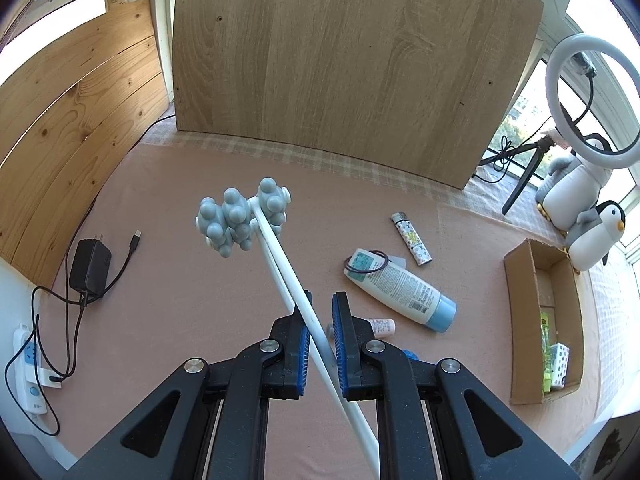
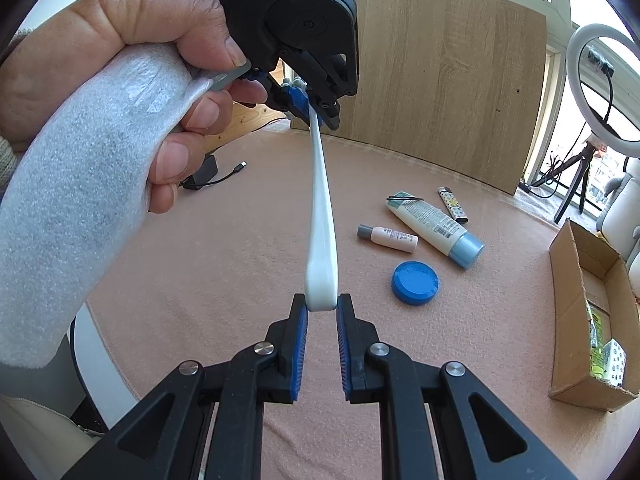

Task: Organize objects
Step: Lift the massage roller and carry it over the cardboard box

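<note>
Above the pink table, both tools — left tool, right tool — tilt downward, each clamping the white massage roller.

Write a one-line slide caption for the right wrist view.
Both grippers hold the white massager handle above the pink table: right gripper at its end, left gripper farther up.

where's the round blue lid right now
In the right wrist view, the round blue lid lies on the pink cloth, right of centre, just below the small pink bottle.
</note>
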Action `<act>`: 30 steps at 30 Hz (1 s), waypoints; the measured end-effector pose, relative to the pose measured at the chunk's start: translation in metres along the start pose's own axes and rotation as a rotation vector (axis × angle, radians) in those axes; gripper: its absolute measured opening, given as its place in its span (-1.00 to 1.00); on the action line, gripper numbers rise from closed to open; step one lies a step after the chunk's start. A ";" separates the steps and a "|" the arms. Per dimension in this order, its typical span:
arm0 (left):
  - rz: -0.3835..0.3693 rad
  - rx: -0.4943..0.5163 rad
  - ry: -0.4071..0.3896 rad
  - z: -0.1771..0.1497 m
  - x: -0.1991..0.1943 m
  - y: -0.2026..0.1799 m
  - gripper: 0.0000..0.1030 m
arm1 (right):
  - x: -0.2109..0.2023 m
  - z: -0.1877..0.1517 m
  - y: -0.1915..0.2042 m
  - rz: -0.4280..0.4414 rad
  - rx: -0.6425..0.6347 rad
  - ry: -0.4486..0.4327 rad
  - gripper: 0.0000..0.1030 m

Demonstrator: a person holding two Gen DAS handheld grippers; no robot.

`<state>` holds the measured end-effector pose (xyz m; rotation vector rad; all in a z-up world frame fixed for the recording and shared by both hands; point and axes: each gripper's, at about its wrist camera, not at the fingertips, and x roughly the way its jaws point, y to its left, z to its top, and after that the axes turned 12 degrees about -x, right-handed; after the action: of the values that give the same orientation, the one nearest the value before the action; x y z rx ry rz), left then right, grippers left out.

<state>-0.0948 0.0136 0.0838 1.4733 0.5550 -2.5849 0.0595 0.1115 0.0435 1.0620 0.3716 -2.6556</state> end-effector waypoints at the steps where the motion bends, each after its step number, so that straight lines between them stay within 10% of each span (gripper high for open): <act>1: -0.002 0.011 0.001 -0.001 0.001 -0.006 -0.77 | -0.001 -0.001 -0.003 -0.004 0.007 0.000 -0.76; 30: -0.236 0.430 0.048 -0.069 0.025 -0.331 -0.77 | -0.067 -0.084 -0.175 -0.341 0.286 0.006 -0.76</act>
<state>-0.1437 0.3480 0.1154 1.6820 0.1884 -3.0022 0.1021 0.3119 0.0556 1.1790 0.1908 -3.0812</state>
